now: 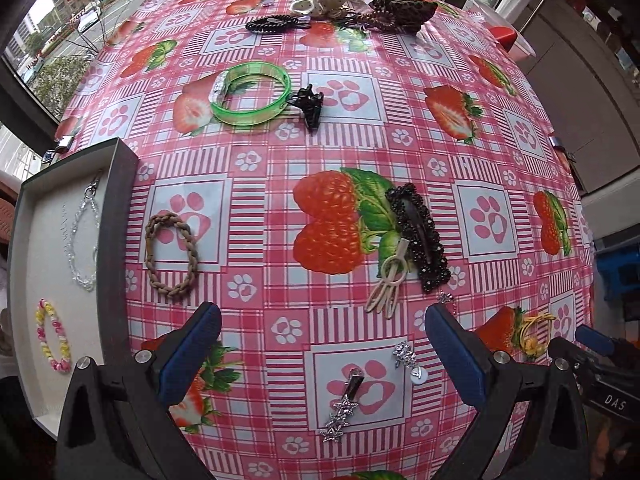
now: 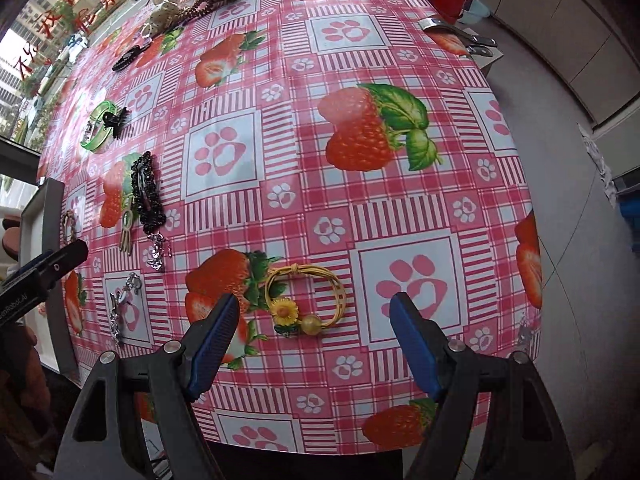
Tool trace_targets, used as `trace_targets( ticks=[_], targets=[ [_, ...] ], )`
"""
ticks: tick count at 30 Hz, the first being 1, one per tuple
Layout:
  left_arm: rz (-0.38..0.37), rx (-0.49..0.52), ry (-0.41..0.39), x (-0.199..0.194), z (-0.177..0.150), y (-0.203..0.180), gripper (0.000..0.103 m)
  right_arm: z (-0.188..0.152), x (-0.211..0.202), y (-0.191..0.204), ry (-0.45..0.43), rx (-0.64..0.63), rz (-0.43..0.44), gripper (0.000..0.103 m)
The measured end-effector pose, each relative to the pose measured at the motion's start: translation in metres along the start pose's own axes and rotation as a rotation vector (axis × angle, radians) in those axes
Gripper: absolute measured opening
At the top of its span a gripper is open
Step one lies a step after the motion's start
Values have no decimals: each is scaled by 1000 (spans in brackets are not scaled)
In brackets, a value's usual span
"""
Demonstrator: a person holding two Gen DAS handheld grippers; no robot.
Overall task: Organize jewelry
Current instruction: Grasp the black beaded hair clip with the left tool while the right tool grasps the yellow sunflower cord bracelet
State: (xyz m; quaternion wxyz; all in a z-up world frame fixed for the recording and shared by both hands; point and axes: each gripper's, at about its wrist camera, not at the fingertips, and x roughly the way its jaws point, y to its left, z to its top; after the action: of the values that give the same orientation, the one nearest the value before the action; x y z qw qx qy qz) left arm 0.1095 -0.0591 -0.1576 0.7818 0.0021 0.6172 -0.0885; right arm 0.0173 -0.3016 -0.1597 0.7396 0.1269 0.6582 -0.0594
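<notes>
Both claws, left claw (image 1: 322, 326) and right claw (image 2: 314, 314), gape empty above the yellow bracelet (image 2: 304, 300).

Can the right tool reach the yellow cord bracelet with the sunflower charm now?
Probably yes. The right tool is open above the yellow cord bracelet with the sunflower charm, which lies alone on the pink tablecloth; nothing blocks it.

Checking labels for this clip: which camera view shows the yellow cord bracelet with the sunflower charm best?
The right wrist view: the yellow cord bracelet with the sunflower charm lies whole on the tablecloth, just ahead of the open right gripper. The left wrist view catches it only small at the right edge, partly hidden behind the other gripper.
</notes>
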Motion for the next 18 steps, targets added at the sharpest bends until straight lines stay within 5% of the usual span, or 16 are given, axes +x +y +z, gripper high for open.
trace_targets(
  ticks=[18],
  targets=[
    [13,30,42,52,50,-56,96,-3,32,12,-2,-88,-26,80]
  ],
)
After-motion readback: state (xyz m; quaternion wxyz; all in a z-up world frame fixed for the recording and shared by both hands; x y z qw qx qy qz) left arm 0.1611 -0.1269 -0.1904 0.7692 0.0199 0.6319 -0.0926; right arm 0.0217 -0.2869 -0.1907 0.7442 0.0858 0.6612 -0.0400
